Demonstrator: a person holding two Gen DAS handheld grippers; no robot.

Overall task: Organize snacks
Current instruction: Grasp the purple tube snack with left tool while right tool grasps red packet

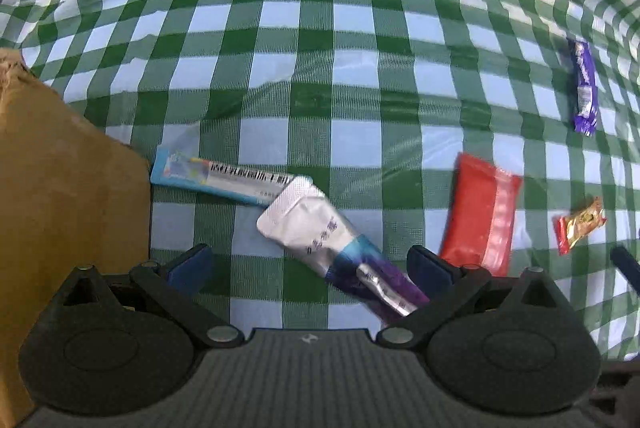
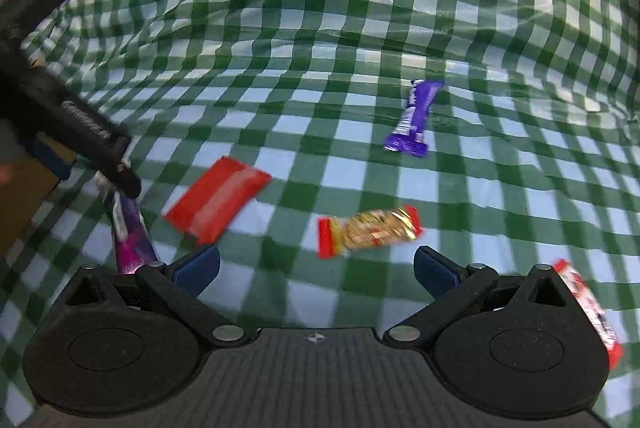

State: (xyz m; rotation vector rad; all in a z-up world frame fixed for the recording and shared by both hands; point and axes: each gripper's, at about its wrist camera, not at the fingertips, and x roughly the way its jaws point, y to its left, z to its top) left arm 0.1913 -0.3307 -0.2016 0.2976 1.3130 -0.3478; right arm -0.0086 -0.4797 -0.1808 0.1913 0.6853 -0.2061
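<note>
Two grippers report, both with jaws spread wide and nothing between them. From my left wrist view, the left gripper hangs over the green checked tablecloth; a silver-and-purple sachet lies between its fingers, overlapping a blue packet beside a cardboard box. A red pouch sits near the right finger; a purple bar lies well apart. From my right wrist view, the right gripper hovers just short of a gold-and-red bar. A red-and-white wrapper, possibly another snack, is blurred at the edge.
</note>
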